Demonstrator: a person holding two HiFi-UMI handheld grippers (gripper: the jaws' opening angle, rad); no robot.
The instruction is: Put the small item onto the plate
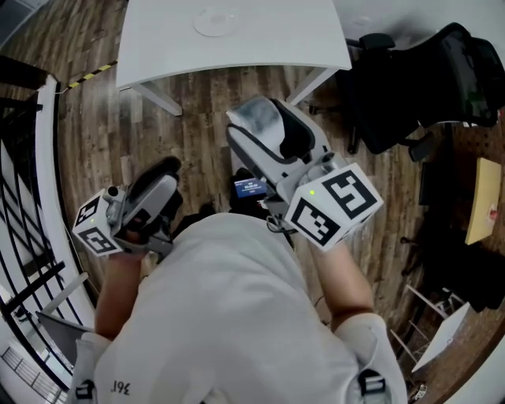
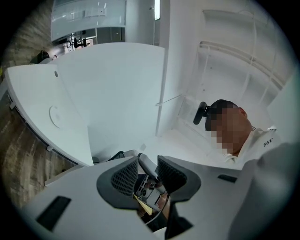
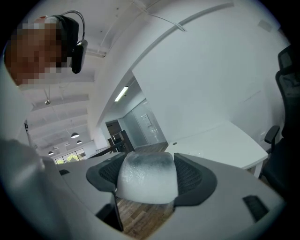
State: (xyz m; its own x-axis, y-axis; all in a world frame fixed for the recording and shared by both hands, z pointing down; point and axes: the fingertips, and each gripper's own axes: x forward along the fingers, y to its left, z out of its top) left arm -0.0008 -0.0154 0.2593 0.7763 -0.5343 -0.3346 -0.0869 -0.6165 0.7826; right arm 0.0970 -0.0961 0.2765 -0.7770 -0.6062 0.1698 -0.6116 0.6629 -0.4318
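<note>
Two grippers are held close to the person's chest, over the wooden floor and short of the white surface. The right gripper has its jaws closed on the small item, a frosted, whitish rounded block. In the right gripper view the small item fills the whole gap between the two dark ribbed pads, touching both and bulging a little past their tips. The left gripper sits lower at the person's left. In its own view its jaws stand a narrow way apart and grip nothing, and only parts of the other gripper show through the gap. The clear plate lies on the surface, well apart from the held item. A black office chair stands right of the surface.
</note>
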